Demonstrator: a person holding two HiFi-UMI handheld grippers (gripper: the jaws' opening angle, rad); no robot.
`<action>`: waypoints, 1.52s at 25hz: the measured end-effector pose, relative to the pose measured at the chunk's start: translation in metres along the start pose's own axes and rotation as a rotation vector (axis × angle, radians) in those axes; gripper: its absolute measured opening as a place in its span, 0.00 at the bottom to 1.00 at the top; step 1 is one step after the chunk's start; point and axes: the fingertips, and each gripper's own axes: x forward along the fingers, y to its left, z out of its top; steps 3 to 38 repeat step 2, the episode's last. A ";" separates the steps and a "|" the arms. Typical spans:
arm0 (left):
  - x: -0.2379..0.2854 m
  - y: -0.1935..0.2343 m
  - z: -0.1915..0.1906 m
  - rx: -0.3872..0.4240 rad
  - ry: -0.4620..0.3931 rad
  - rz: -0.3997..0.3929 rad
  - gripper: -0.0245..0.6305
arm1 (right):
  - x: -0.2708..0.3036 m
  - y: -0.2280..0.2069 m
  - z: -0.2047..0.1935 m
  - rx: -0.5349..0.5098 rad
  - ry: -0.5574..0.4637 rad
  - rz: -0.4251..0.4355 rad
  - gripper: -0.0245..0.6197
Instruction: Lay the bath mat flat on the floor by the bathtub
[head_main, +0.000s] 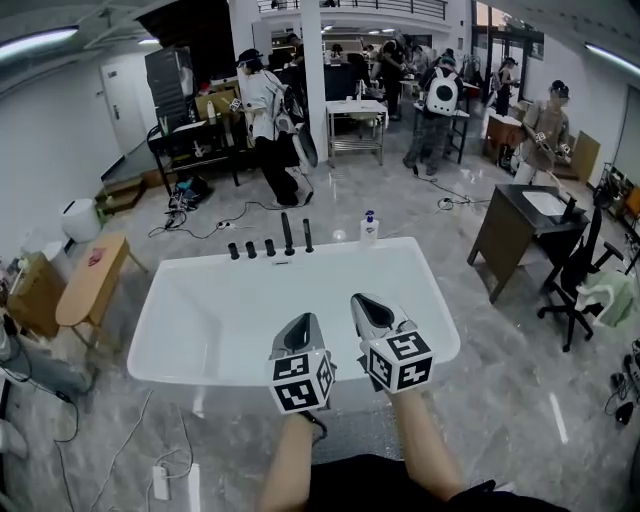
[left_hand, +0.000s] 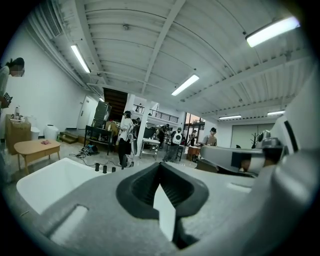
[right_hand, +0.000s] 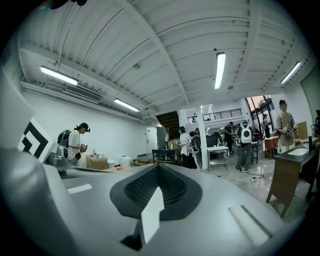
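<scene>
- Left claw (head_main: 303, 322): jaws closed flush together and empty. In the left gripper view (left_hand: 160, 166) it points about level across the room, over the tub.
- Right claw (head_main: 366, 302): jaws also closed flush and empty. The right gripper view (right_hand: 157, 167) shows it level too, looking at the far hall.
- Both claws are side by side and close together over the near rim of the white bathtub (head_main: 442, 335). They touch neither the tub nor each other, and the right one is slightly further forward.
- The marker cubes face the head camera: left cube (head_main: 302, 381), right cube (head_main: 398, 362).
- Bath mat (head_main: 352, 432): probably the dull grey patch on the floor against the tub's near side, between the two forearms. It is mostly hidden, so I can't confirm that or say whether it lies flat. Neither claw is on it.
- At the tub's far rim there is a row of black taps (head_main: 270, 246), with a pump bottle (head_main: 369, 228) just to their right.
- A dark cabinet with a basin (head_main: 525, 225) stands to the right of the tub, well apart from it.
- People (head_main: 268, 125) are standing in the background.
</scene>
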 end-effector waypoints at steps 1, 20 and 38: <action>0.000 -0.001 -0.001 0.002 0.000 -0.002 0.04 | -0.001 0.000 0.000 -0.002 -0.001 -0.001 0.04; 0.001 -0.002 -0.002 0.004 0.000 -0.004 0.04 | -0.001 -0.001 0.000 -0.004 -0.003 -0.003 0.04; 0.001 -0.002 -0.002 0.004 0.000 -0.004 0.04 | -0.001 -0.001 0.000 -0.004 -0.003 -0.003 0.04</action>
